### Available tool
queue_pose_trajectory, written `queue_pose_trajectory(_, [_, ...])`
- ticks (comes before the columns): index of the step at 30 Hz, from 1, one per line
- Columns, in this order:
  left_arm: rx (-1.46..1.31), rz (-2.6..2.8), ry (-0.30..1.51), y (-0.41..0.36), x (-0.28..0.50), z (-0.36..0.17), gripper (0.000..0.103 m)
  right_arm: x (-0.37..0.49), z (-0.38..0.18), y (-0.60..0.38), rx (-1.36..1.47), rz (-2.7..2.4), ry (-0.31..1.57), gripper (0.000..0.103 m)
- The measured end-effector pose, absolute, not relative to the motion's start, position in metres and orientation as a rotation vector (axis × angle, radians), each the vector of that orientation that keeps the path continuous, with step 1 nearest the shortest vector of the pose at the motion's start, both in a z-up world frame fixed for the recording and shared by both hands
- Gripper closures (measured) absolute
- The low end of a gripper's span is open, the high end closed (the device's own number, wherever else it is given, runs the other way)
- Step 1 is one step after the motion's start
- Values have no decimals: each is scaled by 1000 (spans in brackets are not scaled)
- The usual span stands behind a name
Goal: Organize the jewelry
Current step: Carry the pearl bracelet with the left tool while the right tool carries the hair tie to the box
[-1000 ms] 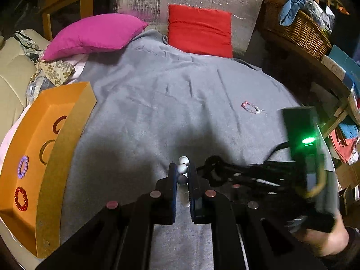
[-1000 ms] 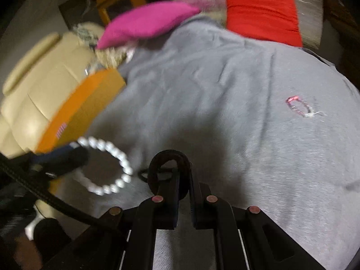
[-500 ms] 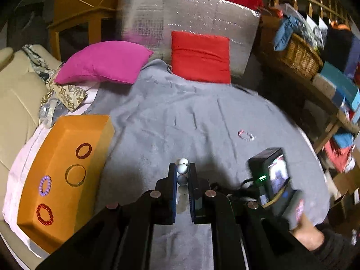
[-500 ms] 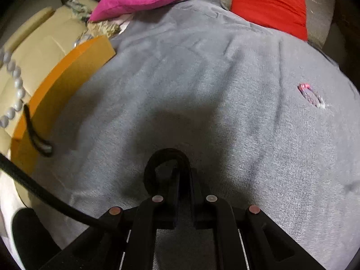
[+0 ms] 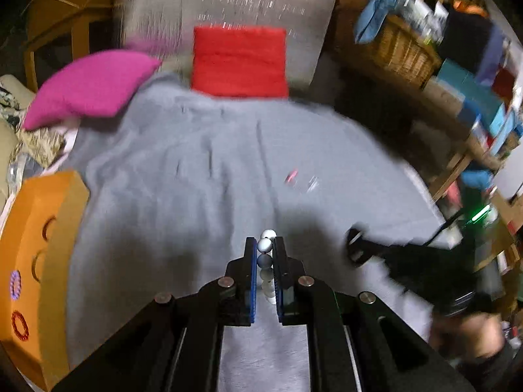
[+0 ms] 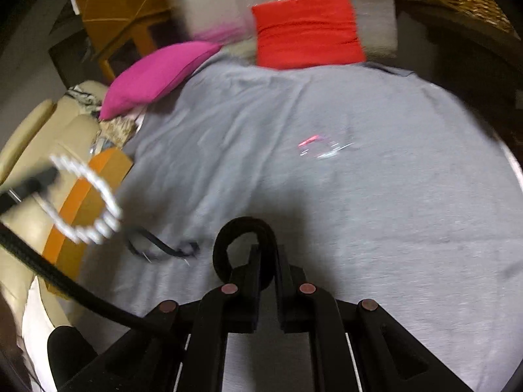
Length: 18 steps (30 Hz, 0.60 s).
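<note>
Left gripper (image 5: 264, 251): jaws nearly closed, clamping the white bead bracelet (image 5: 265, 263) between the blue pads. The rest of the loop hangs below the fingers; in the right wrist view it appears as a blurred ring (image 6: 86, 201) at 9 o'clock, in front of the orange tray (image 6: 86, 196).

Right gripper (image 6: 266, 254): jaws nearly closed on a black ring bracelet (image 6: 243, 245), which stands up as a loop at the fingertips.

Change over the last second: both views are now motion-blurred, and the cushions and backrest sit lower in frame than before. Both hands have lifted and swung across the grey blanket (image 5: 202, 176). The grip on each item is unchanged.

Orange tray in the left wrist view (image 5: 65, 228): at 9 o'clock, already holding a purple bead ring (image 5: 14, 284), a red bead ring (image 5: 19, 325) and two dark bangles, partly cut off by the tray wall.

Remaining item: one pink-and-clear bracelet (image 5: 299, 179) lies on the blanket at 1 o'clock of the left fingertips, well apart from the tray.

Assessment: both pieces are in transit, judged to be on the carry step toward the tray. Release has not yet occurred. One pickup remains after these two placements
</note>
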<state>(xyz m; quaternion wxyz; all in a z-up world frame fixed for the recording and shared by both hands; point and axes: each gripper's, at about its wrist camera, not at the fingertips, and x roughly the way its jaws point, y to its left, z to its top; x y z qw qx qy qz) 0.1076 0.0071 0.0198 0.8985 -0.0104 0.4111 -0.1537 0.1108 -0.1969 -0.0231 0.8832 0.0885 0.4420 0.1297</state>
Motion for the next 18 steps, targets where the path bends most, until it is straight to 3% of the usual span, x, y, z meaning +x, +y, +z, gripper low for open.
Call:
queue_pose_trajectory(7, [-34, -233, 955, 34, 104, -35, 94, 128, -29, -151, 163, 352, 938, 95])
queue_pose_trajectory(18, [-126, -190, 893, 76, 95, -29, 94, 145, -82, -61, -64, 375, 1067, 95])
